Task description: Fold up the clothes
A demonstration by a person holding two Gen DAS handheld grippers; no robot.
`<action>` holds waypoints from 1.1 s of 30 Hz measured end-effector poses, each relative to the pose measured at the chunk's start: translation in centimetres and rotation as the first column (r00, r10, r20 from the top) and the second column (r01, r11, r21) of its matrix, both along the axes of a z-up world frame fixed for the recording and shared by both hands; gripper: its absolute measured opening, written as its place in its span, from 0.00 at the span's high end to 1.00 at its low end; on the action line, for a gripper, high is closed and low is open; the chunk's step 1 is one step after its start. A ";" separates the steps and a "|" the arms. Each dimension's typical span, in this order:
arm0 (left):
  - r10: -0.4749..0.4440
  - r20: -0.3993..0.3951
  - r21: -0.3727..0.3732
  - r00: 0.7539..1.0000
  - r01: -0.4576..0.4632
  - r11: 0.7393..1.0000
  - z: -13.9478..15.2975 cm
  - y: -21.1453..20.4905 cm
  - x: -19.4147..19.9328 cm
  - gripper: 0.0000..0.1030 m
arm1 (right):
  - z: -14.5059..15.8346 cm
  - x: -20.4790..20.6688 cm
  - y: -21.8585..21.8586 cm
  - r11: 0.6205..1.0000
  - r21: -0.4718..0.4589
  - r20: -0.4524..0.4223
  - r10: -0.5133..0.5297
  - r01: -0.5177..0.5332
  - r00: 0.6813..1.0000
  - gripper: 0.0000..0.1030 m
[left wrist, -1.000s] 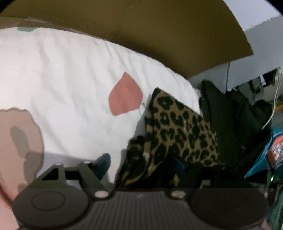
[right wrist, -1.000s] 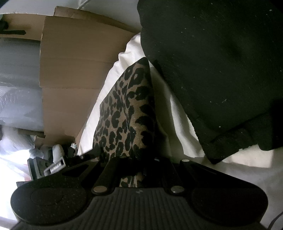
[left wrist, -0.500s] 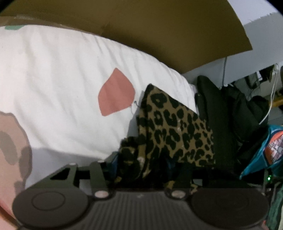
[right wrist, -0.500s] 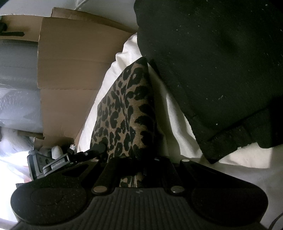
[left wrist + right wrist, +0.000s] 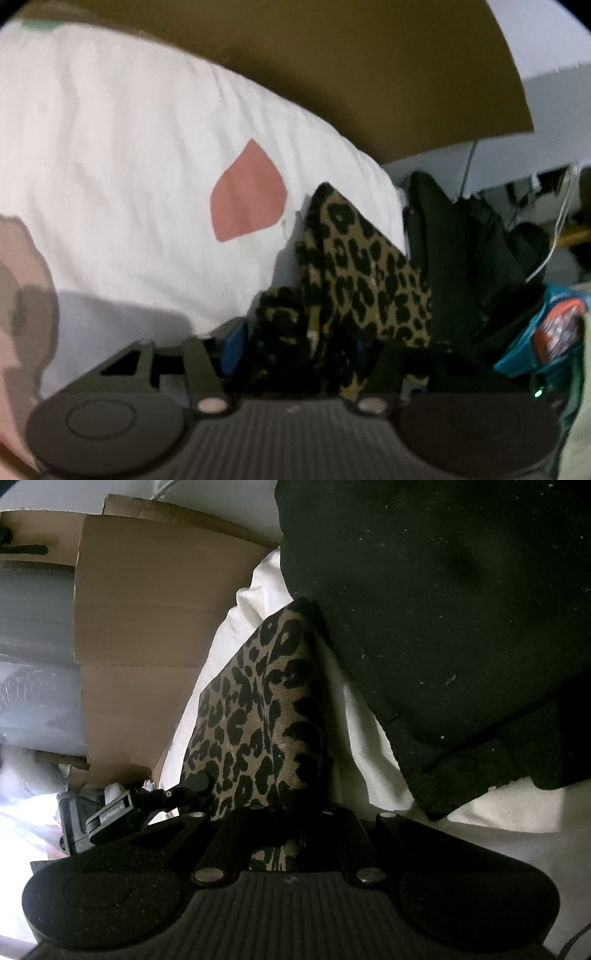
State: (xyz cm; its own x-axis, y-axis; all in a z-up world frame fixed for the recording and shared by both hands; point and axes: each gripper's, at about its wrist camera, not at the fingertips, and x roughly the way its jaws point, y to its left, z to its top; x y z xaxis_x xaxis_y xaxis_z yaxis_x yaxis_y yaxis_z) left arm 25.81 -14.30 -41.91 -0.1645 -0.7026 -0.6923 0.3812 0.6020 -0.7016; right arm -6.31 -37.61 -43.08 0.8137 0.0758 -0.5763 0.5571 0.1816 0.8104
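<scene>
A leopard-print garment (image 5: 369, 273) lies on the white bedding (image 5: 129, 166), stretched into a ridge between my two grippers. My left gripper (image 5: 299, 347) has a dark bunch of that cloth between its blue pads (image 5: 232, 347); the jaws are opening and the left pad stands just clear of the fabric. In the right wrist view the same garment (image 5: 258, 716) runs up from my right gripper (image 5: 291, 819), which is shut on its near end. The left gripper's fingertip (image 5: 195, 782) shows at the cloth's left edge.
A large black garment (image 5: 443, 627) lies on the bedding right of the leopard cloth, also seen as a dark heap (image 5: 450, 258). Brown cardboard (image 5: 147, 627) stands beyond the bed's edge. A teal bag (image 5: 546, 332) sits at the far right. Pink shapes (image 5: 247, 192) mark the sheet.
The left jaws narrowed around the bunched leopard cloth, then widened a little. The left gripper's finger came into the right wrist view at the cloth's edge. The right gripper kept still.
</scene>
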 end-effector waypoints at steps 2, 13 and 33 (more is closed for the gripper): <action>0.020 -0.043 -0.023 0.999 -0.021 1.000 -0.5 0.2 0.4 0.35 | 0.0 0.0 0.0 1.000 0.003 0.002 -0.002 0.002 1.000 0.96; -0.046 -0.026 -0.070 0.999 0.045 0.997 0.1 -0.7 -0.4 0.68 | 0.0 -0.5 0.0 1.000 0.015 0.030 -0.015 0.014 0.999 0.96; -0.218 -0.021 0.057 0.976 0.219 0.974 -0.2 -3.5 -0.5 0.66 | -0.1 -0.5 0.3 1.000 0.011 0.011 0.023 -0.023 1.000 0.91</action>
State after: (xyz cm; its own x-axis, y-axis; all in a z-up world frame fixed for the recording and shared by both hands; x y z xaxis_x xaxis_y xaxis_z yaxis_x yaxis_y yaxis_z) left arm 25.32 -17.79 -42.11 -0.3196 -0.6068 -0.7278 0.4978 0.5460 -0.6738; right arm -6.77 -37.36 -43.18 0.8177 0.1007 -0.5668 0.5444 0.1851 0.8181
